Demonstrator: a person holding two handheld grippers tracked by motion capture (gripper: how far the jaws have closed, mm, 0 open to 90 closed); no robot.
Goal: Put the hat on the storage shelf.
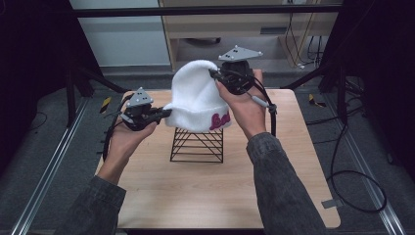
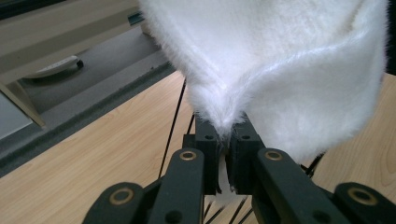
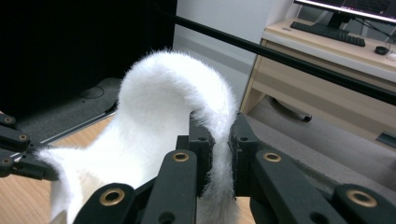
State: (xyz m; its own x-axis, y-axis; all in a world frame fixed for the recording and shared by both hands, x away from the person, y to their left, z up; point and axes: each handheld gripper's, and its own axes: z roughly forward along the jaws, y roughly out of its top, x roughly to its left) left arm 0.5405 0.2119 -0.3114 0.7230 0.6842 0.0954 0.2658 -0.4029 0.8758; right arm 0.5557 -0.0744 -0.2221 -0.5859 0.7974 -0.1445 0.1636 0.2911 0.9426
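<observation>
Two grippers hold the white fuzzy hat [image 1: 198, 98] above the black wire stand [image 1: 196, 145] at the surface's [image 1: 161, 196] middle. The left gripper [image 1: 164, 112] has its jaws clamped on the brim, the right gripper [image 1: 215, 75] on the crown. Soft, light and floppy, it likely sags unless pinched at the folded brim.

place: probably lab/office | cues: desk [image 3: 322, 51], keyboard [image 3: 324, 33], floor cables [image 1: 352, 181]
</observation>
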